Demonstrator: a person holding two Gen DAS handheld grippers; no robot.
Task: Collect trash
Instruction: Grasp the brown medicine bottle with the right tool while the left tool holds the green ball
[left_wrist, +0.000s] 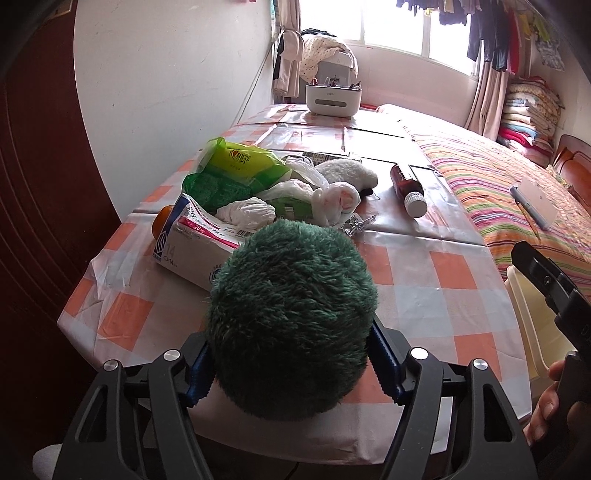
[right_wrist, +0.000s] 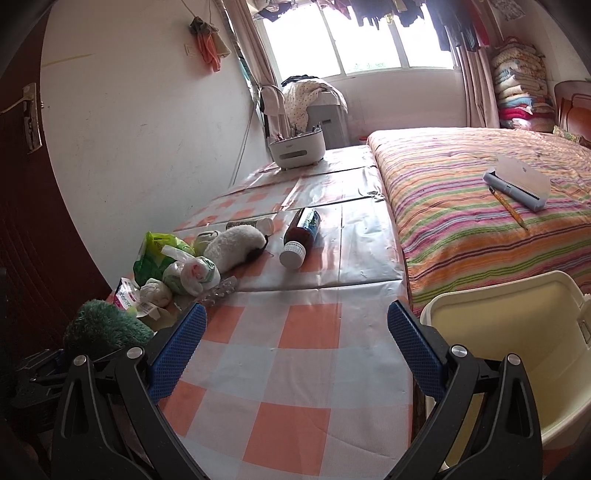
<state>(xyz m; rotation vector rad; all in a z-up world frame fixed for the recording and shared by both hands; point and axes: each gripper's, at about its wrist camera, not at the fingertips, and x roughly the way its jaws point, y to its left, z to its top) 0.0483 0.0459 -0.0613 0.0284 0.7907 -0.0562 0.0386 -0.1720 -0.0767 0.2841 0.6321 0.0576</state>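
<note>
A fuzzy dark-green plush thing (left_wrist: 291, 317) is clamped between the left gripper (left_wrist: 291, 365) pads at the bottom centre of the left wrist view – looks soft, light and squashy, so a mid-body pinch is probably plenty. The right gripper (right_wrist: 297, 343) is held wide open with nothing in it. A cream bin (right_wrist: 517, 354) is seen at lower right, just past the table (right_wrist: 295, 369) edge – open checkered cloth lies between, with the clutter pile (right_wrist: 177, 269) off at centre left.

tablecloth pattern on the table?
Checked: orange, white and pale blue-grey squares on the tablecloth. Clearest in the right wrist view.
</note>
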